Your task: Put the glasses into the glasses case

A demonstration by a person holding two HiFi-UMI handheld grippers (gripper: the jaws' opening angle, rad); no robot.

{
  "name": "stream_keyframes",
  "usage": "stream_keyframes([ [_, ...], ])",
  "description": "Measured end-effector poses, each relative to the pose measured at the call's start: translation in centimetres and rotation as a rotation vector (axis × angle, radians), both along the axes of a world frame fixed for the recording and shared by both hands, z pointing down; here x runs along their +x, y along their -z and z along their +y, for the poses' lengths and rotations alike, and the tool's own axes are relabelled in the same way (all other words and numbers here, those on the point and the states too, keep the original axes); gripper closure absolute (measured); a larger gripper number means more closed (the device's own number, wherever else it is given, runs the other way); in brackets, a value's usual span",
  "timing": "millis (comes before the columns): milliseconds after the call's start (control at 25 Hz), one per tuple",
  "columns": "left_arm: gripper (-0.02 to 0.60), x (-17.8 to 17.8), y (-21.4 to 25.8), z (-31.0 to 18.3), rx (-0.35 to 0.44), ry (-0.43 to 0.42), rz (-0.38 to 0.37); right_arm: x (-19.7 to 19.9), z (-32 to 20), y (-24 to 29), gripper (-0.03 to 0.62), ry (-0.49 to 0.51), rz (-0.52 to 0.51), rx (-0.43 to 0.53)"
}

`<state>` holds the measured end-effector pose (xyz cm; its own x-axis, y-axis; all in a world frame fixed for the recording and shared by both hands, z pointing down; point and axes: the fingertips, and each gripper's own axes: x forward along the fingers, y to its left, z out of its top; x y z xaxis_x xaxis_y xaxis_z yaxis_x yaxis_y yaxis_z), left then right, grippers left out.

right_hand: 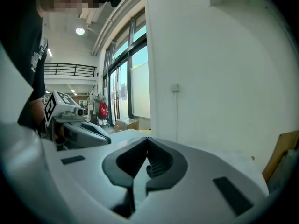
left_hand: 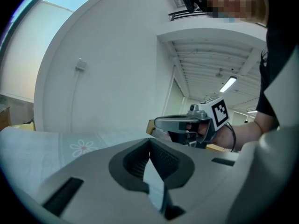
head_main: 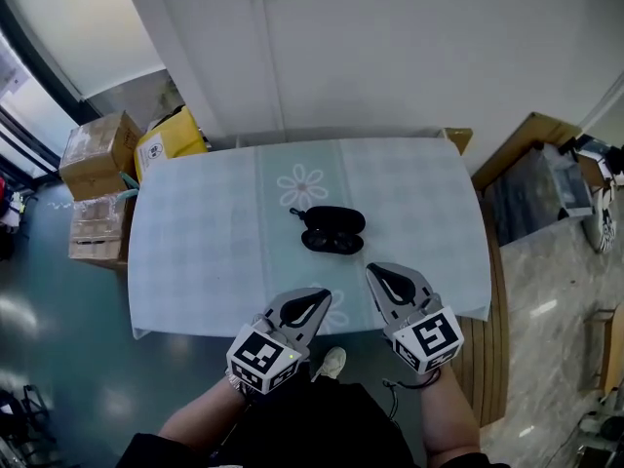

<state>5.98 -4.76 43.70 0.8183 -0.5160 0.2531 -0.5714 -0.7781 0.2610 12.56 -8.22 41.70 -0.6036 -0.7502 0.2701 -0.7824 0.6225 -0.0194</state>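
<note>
A black glasses case (head_main: 336, 218) lies at the middle of the table (head_main: 195, 252), which has a pale flower-print cloth. Dark glasses (head_main: 331, 244) lie right against the case's near side; whether they touch I cannot tell. My left gripper (head_main: 322, 295) hovers at the table's near edge, jaws shut and empty. My right gripper (head_main: 373, 271) is beside it, slightly closer to the case, also shut and empty. In the left gripper view the closed tips (left_hand: 150, 139) point over the cloth, with the right gripper (left_hand: 161, 122) alongside. In the right gripper view the tips (right_hand: 147, 139) meet, with the left gripper (right_hand: 105, 138) alongside.
Cardboard boxes (head_main: 97, 149) and a yellow box (head_main: 171, 136) stand on the floor at the table's left. A wooden board (head_main: 517, 149) and clutter stand at the right. A white wall (head_main: 390, 47) rises behind the table. A shoe (head_main: 331, 362) shows below the near edge.
</note>
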Motion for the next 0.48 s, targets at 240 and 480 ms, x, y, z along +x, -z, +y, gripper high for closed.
stream_keyframes([
  [240, 0.555, 1.0, 0.9, 2.8, 0.027, 0.008, -0.010, 0.6, 5.0, 1.4, 0.571, -0.024, -0.032, 0.033],
  [480, 0.555, 1.8, 0.7, 6.0, 0.029, 0.018, -0.017, 1.3, 8.7, 1.3, 0.571, -0.022, -0.063, 0.026],
])
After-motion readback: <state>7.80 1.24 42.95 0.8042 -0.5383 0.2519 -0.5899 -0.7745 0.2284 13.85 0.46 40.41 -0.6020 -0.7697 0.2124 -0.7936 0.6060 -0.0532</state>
